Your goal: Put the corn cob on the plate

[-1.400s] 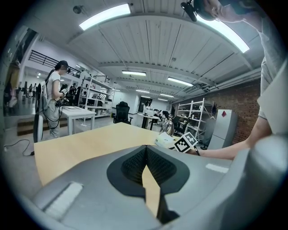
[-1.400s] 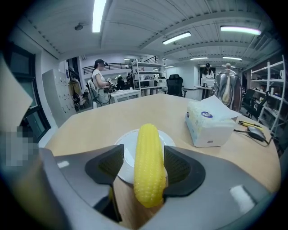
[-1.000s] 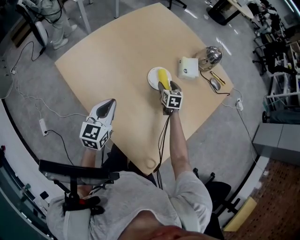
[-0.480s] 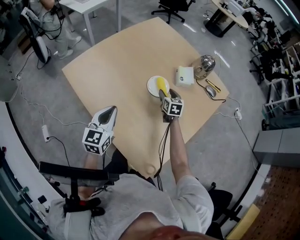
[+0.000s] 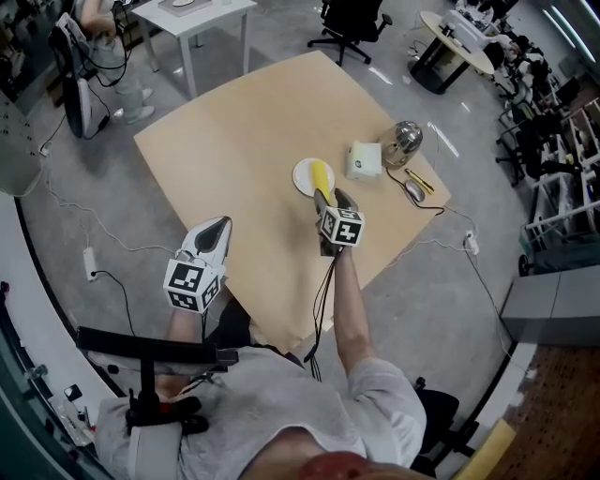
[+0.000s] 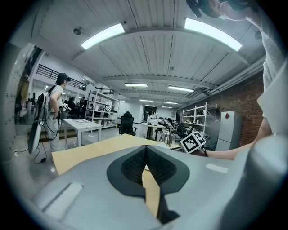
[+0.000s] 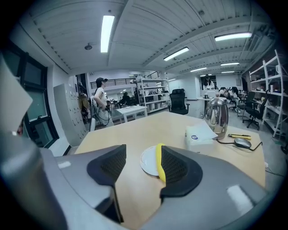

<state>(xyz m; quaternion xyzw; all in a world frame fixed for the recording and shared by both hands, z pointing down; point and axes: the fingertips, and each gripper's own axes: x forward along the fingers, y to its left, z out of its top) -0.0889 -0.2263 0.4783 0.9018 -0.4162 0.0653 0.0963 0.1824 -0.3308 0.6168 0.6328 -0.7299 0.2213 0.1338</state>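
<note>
The yellow corn cob [image 5: 322,175] lies across the small white plate [image 5: 304,178] on the tan table [image 5: 234,131]. In the right gripper view the cob [image 7: 159,162] and plate [image 7: 146,161] sit just beyond the jaws. My right gripper [image 5: 330,197] hovers just short of the plate, open; its jaws have just been closing a little with nothing between them [image 7: 144,152]. My left gripper [image 5: 214,228] is held off the table's near left edge, shut and empty [image 6: 146,150].
A white tissue box [image 5: 364,160], a steel kettle [image 5: 404,142], a mouse [image 5: 414,191] and a yellow pen [image 5: 419,175] stand at the table's right corner. A white side table [image 5: 192,11] and a person [image 5: 94,37] are at the far left.
Both grippers have risen and drawn back towards me; the right one is now farther from the plate. The corn cob stays on the plate.
</note>
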